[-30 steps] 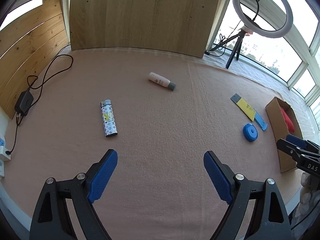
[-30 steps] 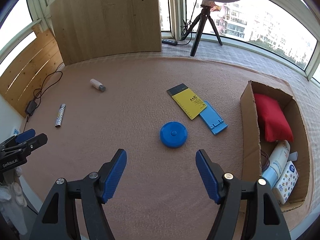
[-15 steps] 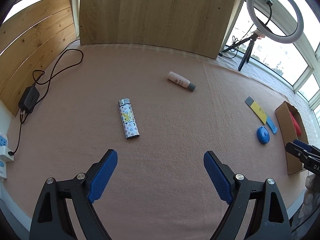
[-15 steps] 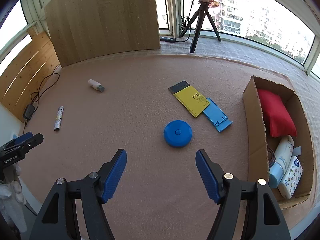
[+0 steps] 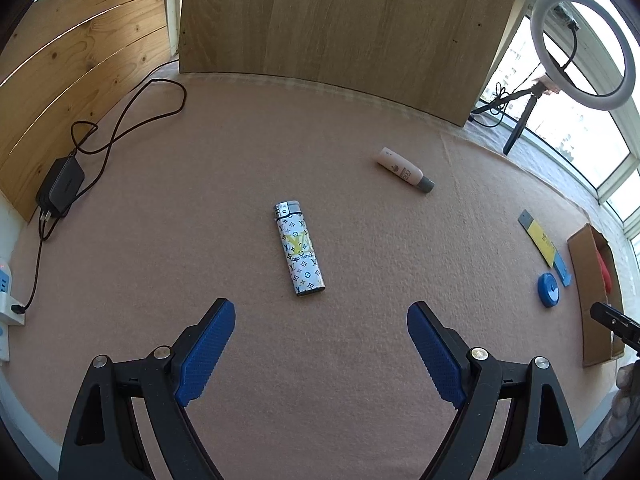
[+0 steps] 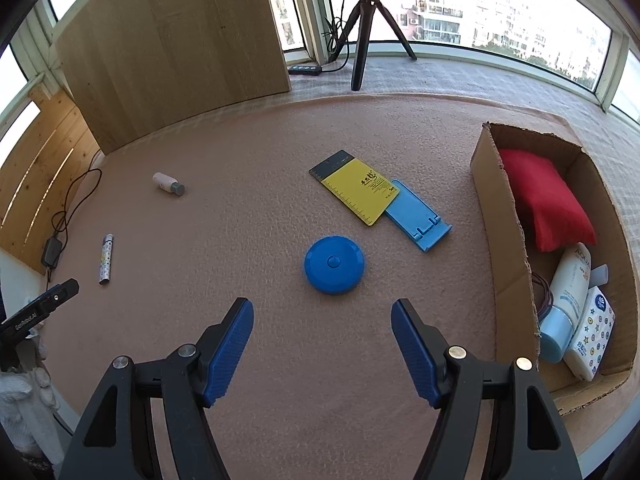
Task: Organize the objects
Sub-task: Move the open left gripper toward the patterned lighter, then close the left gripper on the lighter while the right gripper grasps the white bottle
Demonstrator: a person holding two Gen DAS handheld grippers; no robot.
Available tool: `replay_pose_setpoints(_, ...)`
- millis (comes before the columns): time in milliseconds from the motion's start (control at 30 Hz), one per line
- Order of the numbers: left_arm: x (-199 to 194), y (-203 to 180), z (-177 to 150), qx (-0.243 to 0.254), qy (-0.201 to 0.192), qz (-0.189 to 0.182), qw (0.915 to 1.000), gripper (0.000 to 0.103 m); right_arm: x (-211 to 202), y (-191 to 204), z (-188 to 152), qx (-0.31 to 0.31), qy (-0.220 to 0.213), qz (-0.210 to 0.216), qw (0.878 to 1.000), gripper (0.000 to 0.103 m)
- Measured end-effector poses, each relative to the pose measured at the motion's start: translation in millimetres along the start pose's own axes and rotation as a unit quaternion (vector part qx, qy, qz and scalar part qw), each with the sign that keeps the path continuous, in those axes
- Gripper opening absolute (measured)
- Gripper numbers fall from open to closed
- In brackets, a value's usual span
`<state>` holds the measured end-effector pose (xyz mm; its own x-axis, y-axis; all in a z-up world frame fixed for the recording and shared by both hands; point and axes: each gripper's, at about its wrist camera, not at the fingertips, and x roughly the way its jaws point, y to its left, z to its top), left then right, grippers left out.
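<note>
A patterned white lighter [image 5: 299, 247] lies on the pink felt straight ahead of my left gripper [image 5: 320, 312], which is open and empty. A small white bottle [image 5: 404, 169] with a grey cap lies farther back to the right. My right gripper [image 6: 322, 310] is open and empty just short of a blue round disc [image 6: 334, 259]. Beyond the disc lie a yellow card [image 6: 355, 185] and a blue phone stand [image 6: 419, 220]. A cardboard box [image 6: 500, 216] at the right holds a red cushion [image 6: 546, 204], a lotion tube [image 6: 566, 292] and a tissue pack [image 6: 592, 330].
A wooden board [image 5: 340, 20] stands at the back and wooden slats [image 5: 76, 68] line the left. A black power adapter [image 5: 60, 184] with its cable lies at the left edge. A ring light [image 5: 582, 46] on a tripod [image 6: 366, 28] stands by the windows.
My left gripper has swung left, bringing the lighter from left of centre to straight ahead and closer. My right gripper has moved nearer the blue disc. Both stay open.
</note>
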<state>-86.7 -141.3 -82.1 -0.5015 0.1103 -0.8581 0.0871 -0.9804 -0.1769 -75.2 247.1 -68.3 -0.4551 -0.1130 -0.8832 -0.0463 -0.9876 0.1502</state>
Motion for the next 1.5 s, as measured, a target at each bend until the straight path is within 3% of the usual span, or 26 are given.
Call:
replay_pose_setpoints(467,32,6,22,-0.003,0.004,0.003,1.0000,0.090,10,22,17,-0.016,0.002,0.012,1.000,0.068)
replay_pose_setpoints(733,45,2,29,-0.004,0.002,-0.001,1.0000,0.090,18,55,47,-0.051,-0.010,0.032,0.998,0.067)
replay_pose_setpoints(833,54,3,32,-0.008,0.006,-0.005,0.9999,0.087,26,75,63,-0.071,-0.011,0.045,0.996,0.062)
replay_pose_setpoints(1033,67,4,35,-0.017,0.014,-0.016,0.9996,0.083,52,120,92,-0.114,-0.007,0.070,0.991,0.054)
replay_pose_setpoints(1100,70,4,36,-0.017,0.014,-0.014,0.9997,0.082,66,136,97,-0.128,-0.001,0.075,0.989,0.054)
replay_pose_setpoints(1167,74,5,36,-0.017,0.017,-0.011,0.9996,0.073,81,151,102,-0.143,0.009,0.079,0.986,0.053)
replay_pose_setpoints(1500,85,8,31,-0.019,0.020,-0.002,0.9996,0.062,154,198,112,-0.171,0.050,0.082,0.981,0.053)
